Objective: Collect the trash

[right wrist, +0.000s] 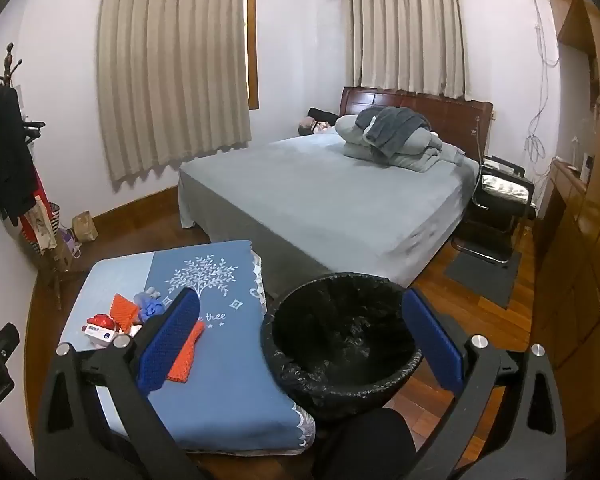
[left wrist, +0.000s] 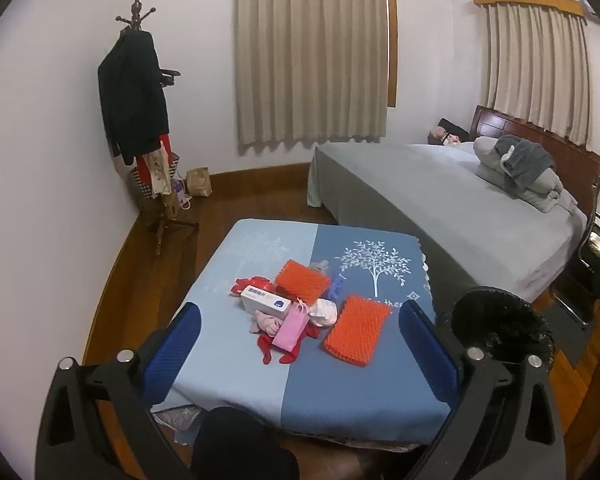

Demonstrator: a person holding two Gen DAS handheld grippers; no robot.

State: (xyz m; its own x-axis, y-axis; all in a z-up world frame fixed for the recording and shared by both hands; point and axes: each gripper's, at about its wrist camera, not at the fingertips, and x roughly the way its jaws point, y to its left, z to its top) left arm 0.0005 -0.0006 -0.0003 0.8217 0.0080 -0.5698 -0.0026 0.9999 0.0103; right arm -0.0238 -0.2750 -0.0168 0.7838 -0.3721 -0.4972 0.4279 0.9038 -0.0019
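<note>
Both my grippers are spread wide and hold nothing: in its own view the left gripper (left wrist: 300,344) hangs over the trash pile (left wrist: 296,312) in the middle of the frame, and the right gripper (right wrist: 300,340) looks at the black bin (right wrist: 340,336), low and in the middle. The pile sits on the blue table cloth (left wrist: 260,376), well apart from my fingers. I think I should pick one easy piece first, like the near orange foam pad (left wrist: 356,330), come down slowly, squeeze its edge, then carry it to the bin.
</note>
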